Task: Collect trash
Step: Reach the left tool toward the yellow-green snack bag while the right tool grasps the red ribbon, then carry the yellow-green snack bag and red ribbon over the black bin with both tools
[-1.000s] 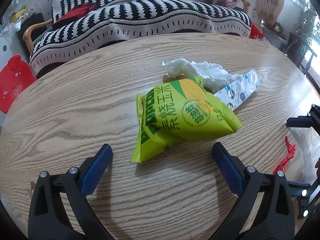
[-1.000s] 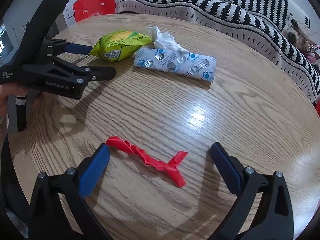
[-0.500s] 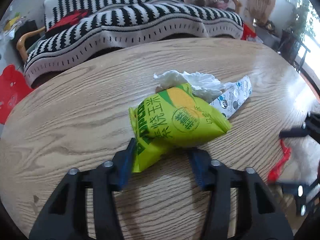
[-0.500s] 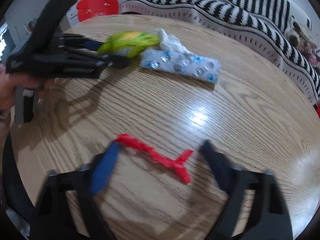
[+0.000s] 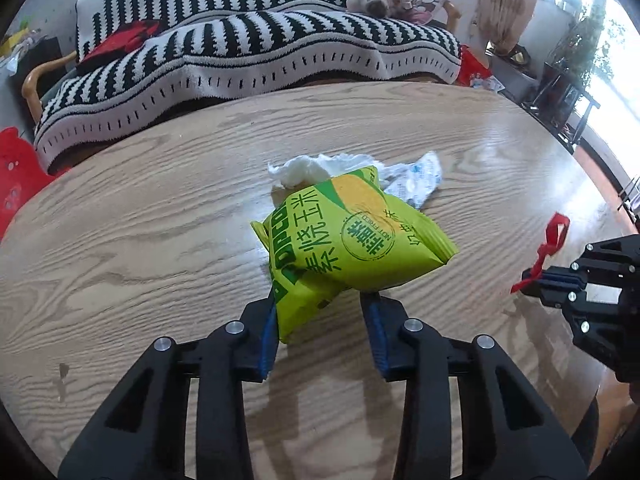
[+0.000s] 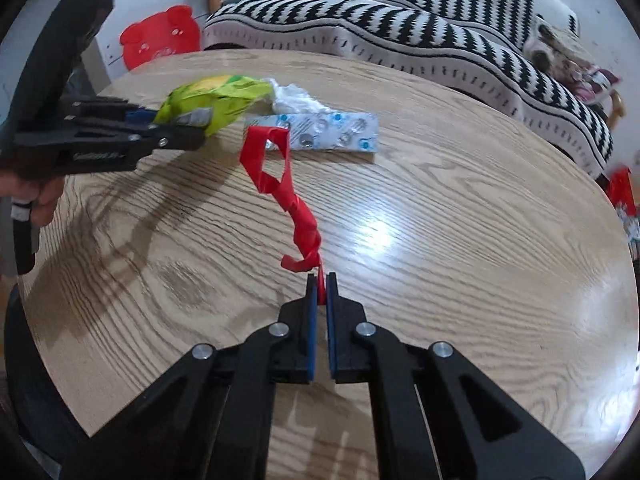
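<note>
My left gripper (image 5: 322, 304) is shut on the near end of a green-yellow snack bag (image 5: 348, 240) and holds it lifted off the round wooden table (image 5: 160, 208). It also shows in the right wrist view (image 6: 212, 102). My right gripper (image 6: 321, 286) is shut on a twisted red plastic strip (image 6: 284, 184), which hangs up off the table; the strip also shows in the left wrist view (image 5: 548, 246). A crumpled white tissue (image 5: 316, 166) and a blue-white blister pack (image 6: 324, 136) lie on the table behind the bag.
A sofa with a black-and-white striped blanket (image 5: 256, 52) runs along the table's far side. A red pig-shaped stool (image 6: 160, 40) stands at the left. The person's hand (image 6: 40, 196) holds the left gripper at the table's left edge.
Both grippers have closed from open. The left one took the snack bag and raised it. The right one took the red strip and lifted it off the table.
</note>
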`<state>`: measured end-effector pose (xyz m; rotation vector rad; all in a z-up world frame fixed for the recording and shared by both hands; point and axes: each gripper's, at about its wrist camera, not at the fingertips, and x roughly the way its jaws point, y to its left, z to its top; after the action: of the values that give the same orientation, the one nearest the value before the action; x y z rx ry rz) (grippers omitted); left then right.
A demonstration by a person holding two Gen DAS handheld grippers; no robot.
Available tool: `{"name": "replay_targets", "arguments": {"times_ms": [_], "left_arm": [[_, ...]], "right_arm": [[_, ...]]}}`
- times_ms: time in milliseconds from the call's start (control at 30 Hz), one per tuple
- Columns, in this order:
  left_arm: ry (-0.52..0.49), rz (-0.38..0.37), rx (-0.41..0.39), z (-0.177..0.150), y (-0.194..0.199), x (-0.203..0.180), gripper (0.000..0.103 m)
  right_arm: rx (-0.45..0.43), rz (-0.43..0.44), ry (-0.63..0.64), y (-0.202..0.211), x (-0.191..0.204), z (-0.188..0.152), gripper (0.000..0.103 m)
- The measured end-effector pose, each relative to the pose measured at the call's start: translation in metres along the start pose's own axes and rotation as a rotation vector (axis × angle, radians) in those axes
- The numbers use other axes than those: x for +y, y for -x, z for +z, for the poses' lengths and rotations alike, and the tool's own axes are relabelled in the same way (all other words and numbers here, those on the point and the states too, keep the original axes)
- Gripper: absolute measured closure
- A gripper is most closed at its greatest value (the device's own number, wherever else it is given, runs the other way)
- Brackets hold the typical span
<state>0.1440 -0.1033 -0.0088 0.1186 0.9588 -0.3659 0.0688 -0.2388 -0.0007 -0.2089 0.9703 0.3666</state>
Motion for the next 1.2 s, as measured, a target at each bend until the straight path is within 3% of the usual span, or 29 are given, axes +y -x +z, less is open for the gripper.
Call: {"name": "replay_targets", "arguments": {"times_ms": [167,367,467,767,1033,1200], "left_arm": [[0.002,-0.014,-0.017,-0.003,0.024,-0.008,0.068],[0.047,-0.119,-0.028,-0.009,0.049,-0.009,0.068],[0.029,-0.126,-0.039,-0.013,0.061,-0.016,0.068],[-0.048,-0.19,-0.058,-0.014,0.084,-0.07,0.068],[-0.241,-0.346,-0.042,-0.04,0.096,-0.196,0.068],[-0.397,-0.475,0.019,-0.086,0.091,-0.301,0.068]], "right_arm": [[-0.014,-0.038,0.014,0.021,0.001,-0.007,0.098],[-0.033,-0.07,0.025,0.044,0.009,-0.017,0.098],[-0.037,-0.084,0.01,0.053,0.006,-0.023,0.098],[-0.054,-0.129,-0.088,0.096,-0.033,-0.064,0.098],[-0.008,-0.278,-0.253,0.163,-0.097,-0.186,0.098],[0.022,-0.329,-0.417,0.199,-0.119,-0.289,0.098]]}}
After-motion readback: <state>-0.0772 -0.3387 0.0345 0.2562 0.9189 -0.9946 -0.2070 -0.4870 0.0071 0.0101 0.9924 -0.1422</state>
